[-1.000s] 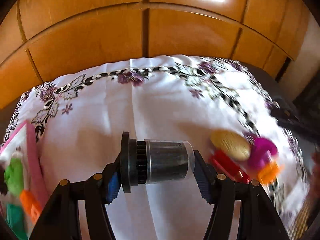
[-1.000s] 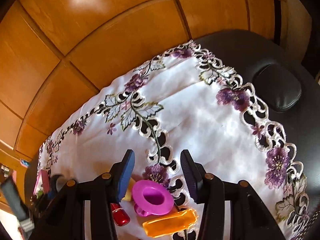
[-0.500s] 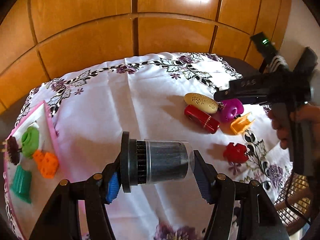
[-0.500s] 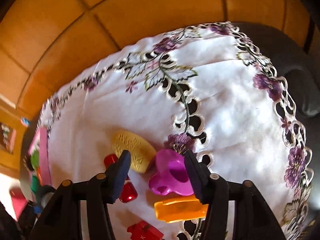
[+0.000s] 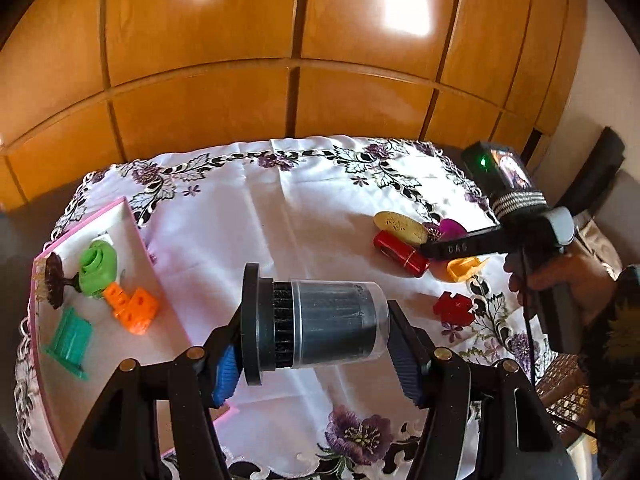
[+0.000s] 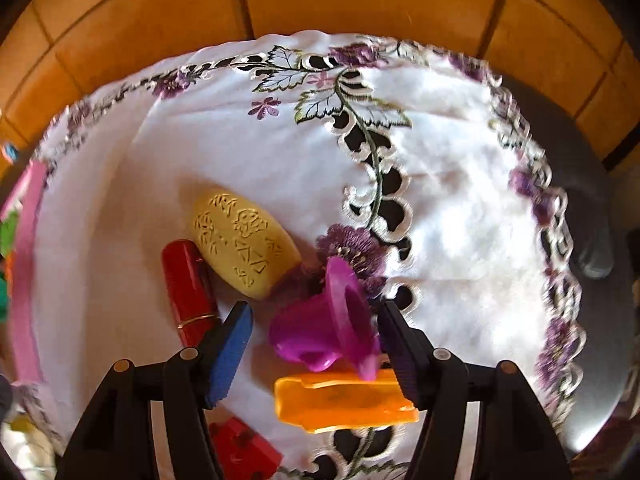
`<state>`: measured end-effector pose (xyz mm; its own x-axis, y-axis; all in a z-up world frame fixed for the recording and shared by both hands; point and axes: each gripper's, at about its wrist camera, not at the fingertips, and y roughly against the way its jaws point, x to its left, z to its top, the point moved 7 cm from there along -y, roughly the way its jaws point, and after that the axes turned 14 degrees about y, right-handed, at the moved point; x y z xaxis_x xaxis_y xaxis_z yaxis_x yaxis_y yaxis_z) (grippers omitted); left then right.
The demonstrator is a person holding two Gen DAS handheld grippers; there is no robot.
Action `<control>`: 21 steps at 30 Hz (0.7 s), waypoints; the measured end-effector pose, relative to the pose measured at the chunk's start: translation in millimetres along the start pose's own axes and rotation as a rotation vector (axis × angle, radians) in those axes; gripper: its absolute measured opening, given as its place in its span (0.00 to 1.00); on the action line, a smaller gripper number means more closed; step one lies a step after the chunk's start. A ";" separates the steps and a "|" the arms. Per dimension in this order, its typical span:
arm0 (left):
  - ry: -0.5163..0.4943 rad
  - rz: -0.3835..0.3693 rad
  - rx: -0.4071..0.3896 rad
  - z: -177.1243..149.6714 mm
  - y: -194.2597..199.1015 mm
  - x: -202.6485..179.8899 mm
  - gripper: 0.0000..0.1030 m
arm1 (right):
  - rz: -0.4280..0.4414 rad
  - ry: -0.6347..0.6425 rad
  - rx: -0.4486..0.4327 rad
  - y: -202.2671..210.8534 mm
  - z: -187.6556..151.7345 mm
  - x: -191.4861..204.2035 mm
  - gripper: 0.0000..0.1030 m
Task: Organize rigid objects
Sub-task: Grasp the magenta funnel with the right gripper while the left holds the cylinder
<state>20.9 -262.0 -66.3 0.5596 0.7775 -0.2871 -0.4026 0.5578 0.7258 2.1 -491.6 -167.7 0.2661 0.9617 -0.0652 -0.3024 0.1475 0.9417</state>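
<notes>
Sorting partly done: four pieces in the tray, one in transit, five left on the cloth.

Nearest, the left gripper [image 5: 316, 354] is clenched on a black brush-like cylinder with a clear cap [image 5: 316, 326], carried above the cloth beside the pink-rimmed tray [image 5: 138, 240], which already holds a green piece [image 5: 97, 266], an orange block [image 5: 134, 308], a teal piece [image 5: 70, 338] and a dark stemmed one [image 5: 52, 280]; bare tray floor shows nearer the camera. The right gripper [image 6: 314, 346] has just been closing, its jaws straddling the magenta cup [image 6: 320, 328]; the right pad seems to touch its rim, the left pad stands clear, so nothing is gripped yet. Touching or just beside the cup lie an orange piece [image 6: 340, 400], a yellow carved oval [image 6: 244, 240] and a red cylinder [image 6: 188, 288], leaving tight finger room; a red block [image 6: 244, 448] lies nearer. Beyond, the tablecloth [image 5: 300, 200] is bare to its embroidered edge, with wooden panels [image 5: 280, 40] behind.
</notes>
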 end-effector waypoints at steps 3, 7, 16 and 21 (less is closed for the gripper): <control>0.018 -0.002 -0.009 0.4 3.6 5.0 0.62 | -0.034 0.038 0.012 -1.2 -0.8 2.6 0.50; 0.042 -0.003 -0.011 -0.6 5.4 11.6 0.62 | -0.053 0.051 0.013 -3.8 1.1 4.8 0.50; 0.105 0.002 -0.029 -1.6 15.4 35.6 0.62 | -0.089 0.079 0.004 -4.7 3.8 12.4 0.49; 0.172 0.016 -0.060 5.1 28.2 60.8 0.62 | -0.094 0.084 -0.001 -2.9 2.7 14.1 0.49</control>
<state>47.3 -200.4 -60.1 0.4225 0.8219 -0.3820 -0.4558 0.5570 0.6942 9.2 -479.2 -170.5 0.2154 0.9596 -0.1812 -0.2809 0.2386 0.9296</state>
